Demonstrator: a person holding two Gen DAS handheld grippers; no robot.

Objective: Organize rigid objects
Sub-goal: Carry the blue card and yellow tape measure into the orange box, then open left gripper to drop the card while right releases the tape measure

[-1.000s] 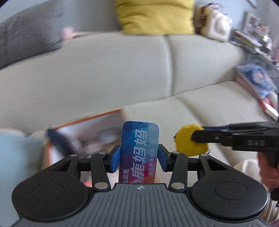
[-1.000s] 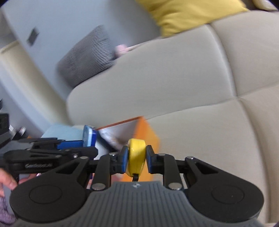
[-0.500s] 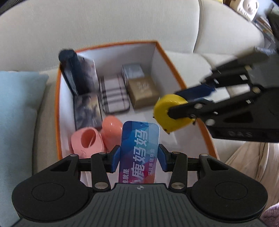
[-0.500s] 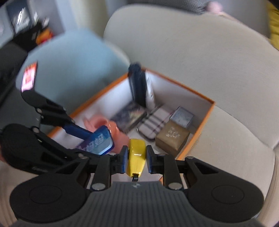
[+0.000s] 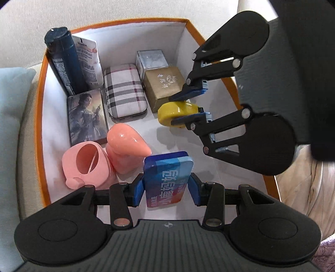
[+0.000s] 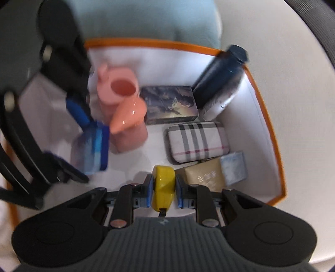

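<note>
Both grippers point down into an orange box (image 5: pixel 39 117) with white inner walls that sits on a pale sofa (image 5: pixel 104 12). The left gripper (image 5: pixel 166 186) grips a blue tin (image 5: pixel 167 177) between its blue pads, which press on the tin's long edges; the tin hangs over the near part of the box floor, just beside a pink bottle (image 5: pixel 123 150). The right gripper (image 6: pixel 163 193) is clamped on a yellow tape measure (image 6: pixel 163 188), low over the box floor and right next to a gold box (image 5: pixel 163 87).

Against the far wall of the orange box lean a dark blue bottle (image 5: pixel 62 62) and a white tube (image 5: pixel 88 62). In front of them lies a picture tin (image 5: pixel 86 117), and beside that a plaid case (image 5: pixel 124 90). A small silver box (image 5: pixel 151 59) stands behind the gold box. A pink holder (image 5: pixel 88 165) stands touching the pink bottle, near the left wall. A light blue cushion (image 5: pixel 10 125) lies outside the box on the left.
</note>
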